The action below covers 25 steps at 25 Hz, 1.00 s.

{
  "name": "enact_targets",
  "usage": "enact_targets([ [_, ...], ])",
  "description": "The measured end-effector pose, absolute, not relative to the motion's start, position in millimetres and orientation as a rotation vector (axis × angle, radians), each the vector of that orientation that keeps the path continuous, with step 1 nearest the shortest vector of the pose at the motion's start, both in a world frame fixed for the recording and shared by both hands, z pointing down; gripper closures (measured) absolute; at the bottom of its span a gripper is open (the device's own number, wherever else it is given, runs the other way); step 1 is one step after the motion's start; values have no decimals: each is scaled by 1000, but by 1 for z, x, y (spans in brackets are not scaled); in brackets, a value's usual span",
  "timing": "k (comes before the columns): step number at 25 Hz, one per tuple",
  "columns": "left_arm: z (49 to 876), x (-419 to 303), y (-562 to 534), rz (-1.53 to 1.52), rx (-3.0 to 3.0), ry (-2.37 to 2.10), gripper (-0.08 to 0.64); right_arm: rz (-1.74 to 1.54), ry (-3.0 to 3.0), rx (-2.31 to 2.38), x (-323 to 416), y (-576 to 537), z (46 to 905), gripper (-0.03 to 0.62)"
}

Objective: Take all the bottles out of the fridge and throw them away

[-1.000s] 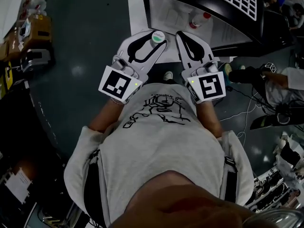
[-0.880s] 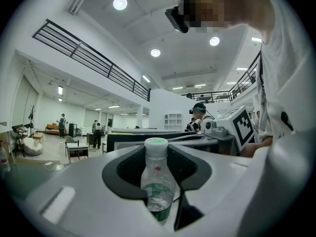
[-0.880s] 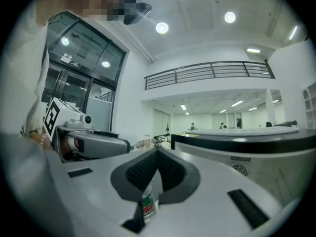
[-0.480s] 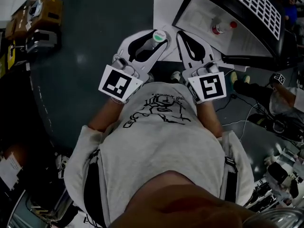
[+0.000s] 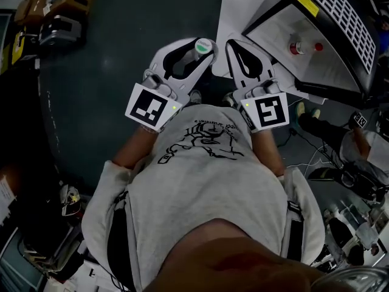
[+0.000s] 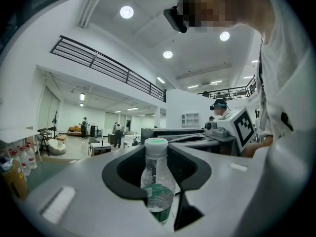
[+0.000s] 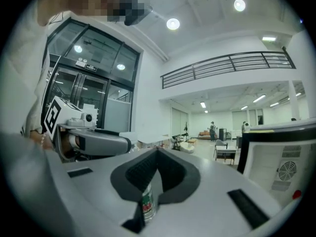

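My left gripper [image 5: 205,48] [image 6: 158,157] is shut on a clear bottle [image 5: 202,45] [image 6: 157,181] with a white-green cap and a green label, which stands upright between the jaws. My right gripper [image 5: 234,45] [image 7: 158,152] is shut, tips together, with nothing in its hollow. A thin strip of something red-labelled [image 7: 147,203] shows through the slit under the hollow; I cannot tell what it is. Both grippers point level in front of my chest. The black fridge [image 5: 340,53] stands open at upper right with a red-capped bottle [image 5: 296,46] inside.
Yellow-brown boxes [image 5: 58,8] sit at upper left on the dark floor. A white sheet [image 5: 240,8] lies before the fridge. Another person [image 5: 358,145] and cables are at right. Several bottles [image 6: 23,157] stand far left in the left gripper view.
The fridge has slid toward the upper right of the head view and the boxes have come in at upper left. Both grippers keep their pose before my chest, bottle still held.
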<state>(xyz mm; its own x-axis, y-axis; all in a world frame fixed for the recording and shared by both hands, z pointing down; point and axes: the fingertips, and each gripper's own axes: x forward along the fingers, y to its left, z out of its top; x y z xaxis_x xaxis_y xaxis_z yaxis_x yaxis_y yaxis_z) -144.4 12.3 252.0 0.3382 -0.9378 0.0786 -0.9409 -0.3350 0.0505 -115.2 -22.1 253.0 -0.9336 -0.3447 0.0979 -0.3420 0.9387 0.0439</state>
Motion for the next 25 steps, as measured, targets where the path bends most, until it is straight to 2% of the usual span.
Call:
enact_targets([
  [13,257,-185,55,39,2424,-1841,419,-49,-2995,424,-162,17,255,584],
  [25,258,-189,72,31,2379,-1888,419,-64,-2981,377,-161,29,257,583],
])
